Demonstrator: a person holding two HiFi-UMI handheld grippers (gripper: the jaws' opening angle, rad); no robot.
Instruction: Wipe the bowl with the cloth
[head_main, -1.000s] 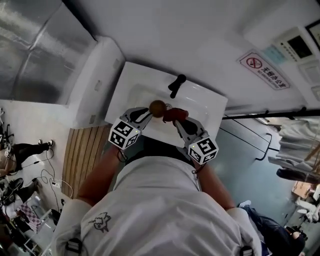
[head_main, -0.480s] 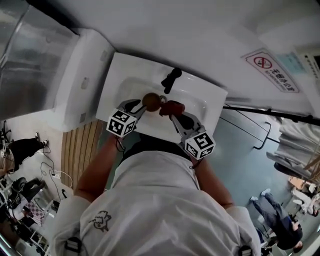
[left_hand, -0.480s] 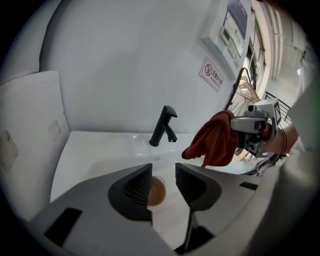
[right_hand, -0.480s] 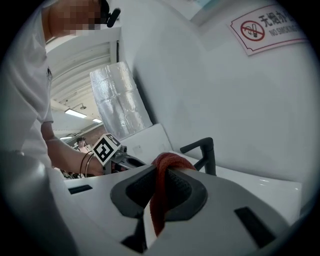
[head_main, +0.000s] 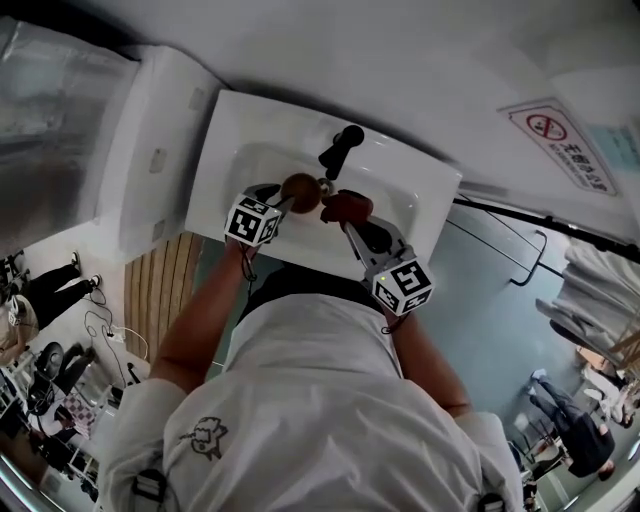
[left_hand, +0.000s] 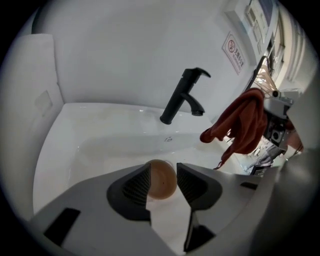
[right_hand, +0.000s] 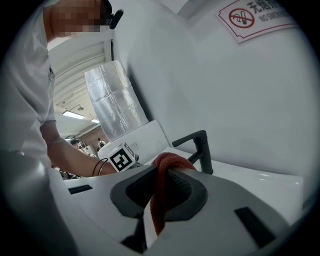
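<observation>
I am looking down on a white washbasin (head_main: 225, 150) set against a plain white wall (head_main: 400, 60), with crinkled silver sheeting (head_main: 50, 110) to the left and a strip of wooden slats (head_main: 160, 290) on the floor below it. A red no-smoking sign (head_main: 560, 138) hangs on the wall to the right. A matt black tap (head_main: 340, 152) stands at the back of the basin, which is smooth and glossy.

My left tongs (left_hand: 163, 172) have just been opening and now stand spread wide, low in the basin, with the bowl (head_main: 300, 191) between the ribbed pads and not pinched. My right tongs (right_hand: 162, 180) are pressed together on the cloth (left_hand: 245, 125), held just to the right of the bowl and above the basin.

The bowl is small, round and brown with a smooth sheen. The cloth is rust red, soft and coarse-woven, and hangs in loose folds.
</observation>
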